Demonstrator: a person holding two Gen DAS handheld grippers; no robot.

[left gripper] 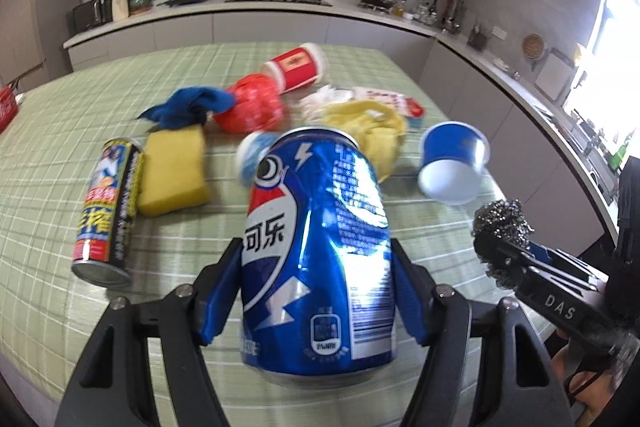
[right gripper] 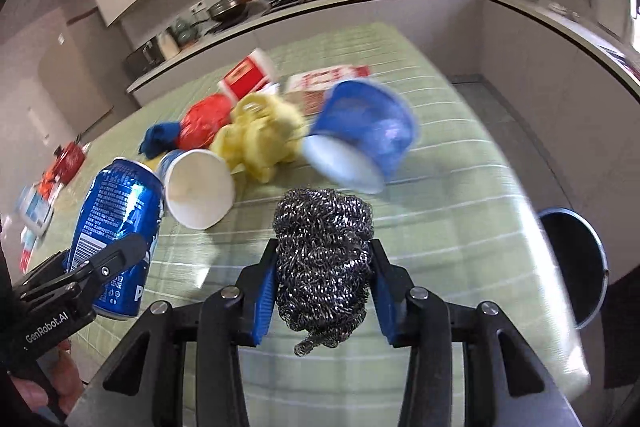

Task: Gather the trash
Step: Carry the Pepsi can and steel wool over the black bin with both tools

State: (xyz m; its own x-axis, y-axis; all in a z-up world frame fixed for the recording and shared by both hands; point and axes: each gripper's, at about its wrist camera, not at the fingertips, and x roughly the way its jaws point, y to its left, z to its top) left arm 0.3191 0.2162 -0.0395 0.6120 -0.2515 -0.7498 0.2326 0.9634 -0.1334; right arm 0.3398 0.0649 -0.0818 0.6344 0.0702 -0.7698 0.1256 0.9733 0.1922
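Carrying both pickups: left gripper (left gripper: 316,291) is clamping the blue can (left gripper: 320,247), right gripper (right gripper: 324,287) is squeezing the steel scourer (right gripper: 324,259); next, release over the bin (right gripper: 576,267).

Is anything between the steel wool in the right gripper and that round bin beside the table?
Nothing visible. The steel wool is held in the right gripper above bare tablecloth, and the bin sits past the table's right edge with its opening unobstructed.

Both tools are angled downward: the left tool (left gripper: 316,267) is clamped on a dented blue drink can (left gripper: 320,247), the right tool (right gripper: 324,283) on a grey steel-wool scourer (right gripper: 324,259).
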